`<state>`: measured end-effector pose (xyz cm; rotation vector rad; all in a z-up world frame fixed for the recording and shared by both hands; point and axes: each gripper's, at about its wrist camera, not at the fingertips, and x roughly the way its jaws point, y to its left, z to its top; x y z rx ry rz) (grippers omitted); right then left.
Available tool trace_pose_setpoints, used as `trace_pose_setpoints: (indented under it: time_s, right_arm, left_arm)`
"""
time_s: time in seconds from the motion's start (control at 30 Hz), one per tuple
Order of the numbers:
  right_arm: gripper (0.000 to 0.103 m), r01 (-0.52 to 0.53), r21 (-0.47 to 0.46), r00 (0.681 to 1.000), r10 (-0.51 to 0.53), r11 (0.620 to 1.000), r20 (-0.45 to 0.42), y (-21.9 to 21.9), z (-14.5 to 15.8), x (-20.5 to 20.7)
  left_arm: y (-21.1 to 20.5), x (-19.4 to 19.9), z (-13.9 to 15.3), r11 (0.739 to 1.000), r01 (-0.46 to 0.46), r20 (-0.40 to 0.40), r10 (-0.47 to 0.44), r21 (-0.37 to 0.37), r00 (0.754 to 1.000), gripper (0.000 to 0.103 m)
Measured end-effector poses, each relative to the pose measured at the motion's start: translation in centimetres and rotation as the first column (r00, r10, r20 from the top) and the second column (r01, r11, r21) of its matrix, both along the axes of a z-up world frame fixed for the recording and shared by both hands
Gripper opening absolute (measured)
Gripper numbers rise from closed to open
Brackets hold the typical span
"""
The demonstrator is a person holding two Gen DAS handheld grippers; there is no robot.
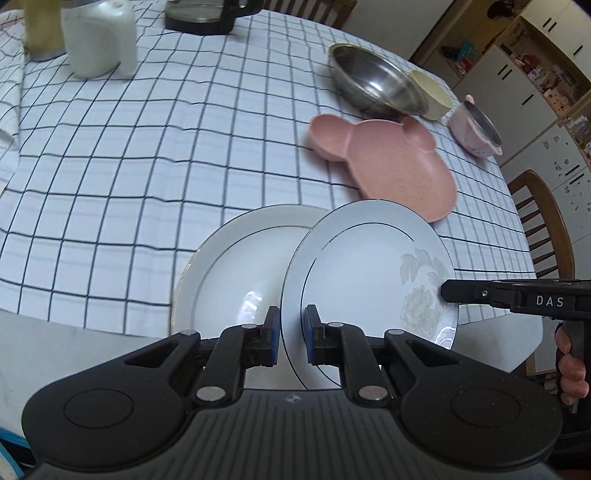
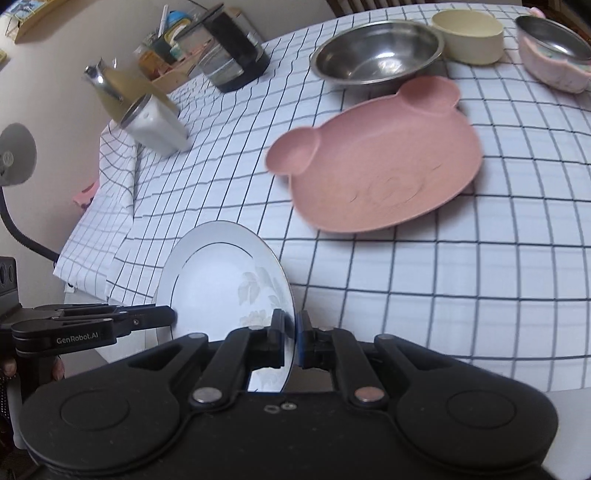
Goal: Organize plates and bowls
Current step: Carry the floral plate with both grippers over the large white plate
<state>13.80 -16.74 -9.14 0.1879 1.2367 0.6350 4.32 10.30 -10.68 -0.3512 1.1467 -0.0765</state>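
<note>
A white round china plate with a grey flower print [image 1: 369, 273] is gripped at opposite rims by the left gripper [image 1: 291, 336] and right gripper [image 2: 293, 341], both nearly closed, at lower centre, tilted above a plain white plate [image 1: 236, 266] on the checked tablecloth [image 1: 129, 166].

We count two white plates [image 1: 236, 258] [image 1: 369, 266], one pink bear-shaped plate [image 1: 399, 173], and three bowls: one steel bowl [image 1: 373, 79], one cream bowl [image 1: 434, 94], one pink bowl [image 1: 474, 129] with a steel lining. We also see one kettle [image 1: 203, 14], one white jug [image 1: 98, 40] and two tools [image 1: 291, 332] [image 2: 294, 339].
</note>
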Motion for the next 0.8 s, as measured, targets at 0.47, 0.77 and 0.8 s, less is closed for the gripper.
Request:
trace_pose_setpoints:
  time_s: [0.47, 0.77, 0.8]
  right_arm:
    - [0.007, -0.025, -0.034, 0.999, 0.024, 0.999, -0.032, 3.2, -2.7, -0.6]
    - [0.007, -0.025, -0.048, 0.998, 0.023, 0.999, -0.056, 3.7, -3.5, -0.5]
    - [0.007, -0.026, -0.049, 0.998, 0.023, 0.998, -0.057, 3.8, -3.6, -0.4]
  left_arm:
    - [2.3, -0.6, -2.8, 1.000, -0.013, -0.040, 0.012, -0.012, 0.999, 0.012]
    - [2.5, -0.5, -3.5, 1.000, -0.008, -0.051, 0.008, -0.004, 0.999, 0.012]
    - [2.5, -0.6, -3.5, 1.000, -0.006, -0.051, 0.006, -0.002, 0.999, 0.012]
